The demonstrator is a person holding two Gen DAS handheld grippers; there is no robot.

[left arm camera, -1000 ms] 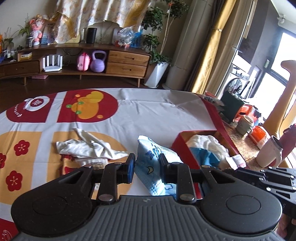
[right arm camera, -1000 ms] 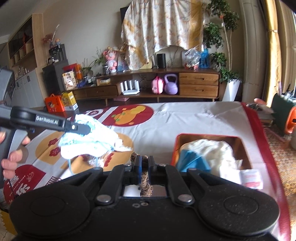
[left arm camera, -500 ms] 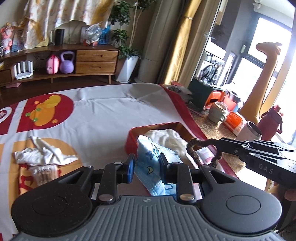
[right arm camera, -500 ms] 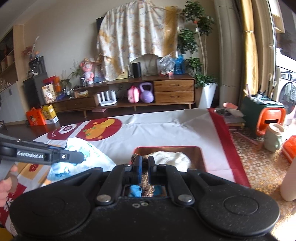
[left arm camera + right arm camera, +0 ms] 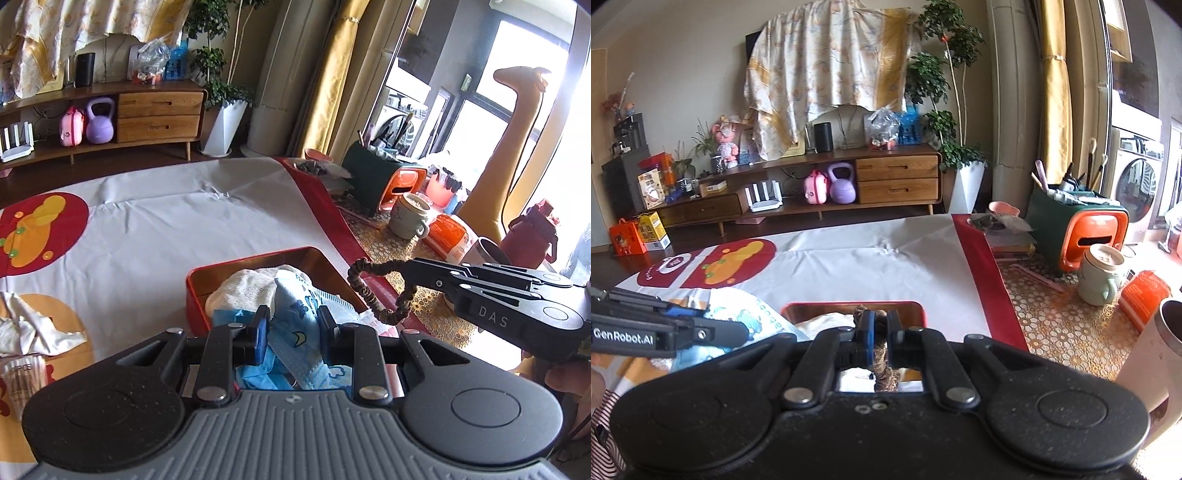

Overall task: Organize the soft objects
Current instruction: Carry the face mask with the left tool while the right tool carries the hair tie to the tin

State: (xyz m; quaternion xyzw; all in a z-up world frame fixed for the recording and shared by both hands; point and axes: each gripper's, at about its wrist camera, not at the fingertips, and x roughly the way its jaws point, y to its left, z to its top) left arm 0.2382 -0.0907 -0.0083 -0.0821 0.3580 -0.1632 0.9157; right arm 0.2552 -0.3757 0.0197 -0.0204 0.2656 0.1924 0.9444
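My left gripper [image 5: 293, 330] is shut on a blue patterned cloth [image 5: 295, 317] and holds it over the near end of the red tray [image 5: 192, 295]. The tray holds a white knit cloth [image 5: 247, 291] and blue fabric. My right gripper [image 5: 878, 325] is shut on a brown hair scrunchie [image 5: 882, 373]; in the left wrist view the scrunchie [image 5: 369, 291] hangs from it above the tray's right edge. The tray's far rim [image 5: 853, 304] shows in the right wrist view, with the left gripper and blue cloth [image 5: 738, 314] to its left.
A crumpled white cloth [image 5: 33, 328] and a small packet [image 5: 24, 376] lie on the patterned tablecloth at left. Right of the table stand a mug [image 5: 408, 218], a green-orange organiser [image 5: 388, 181], a red bottle [image 5: 532, 236] and a cup [image 5: 1156, 354].
Both grippers have moved right, from the middle of the table to over the red tray, each carrying its item. The white cloth stays behind on the table.
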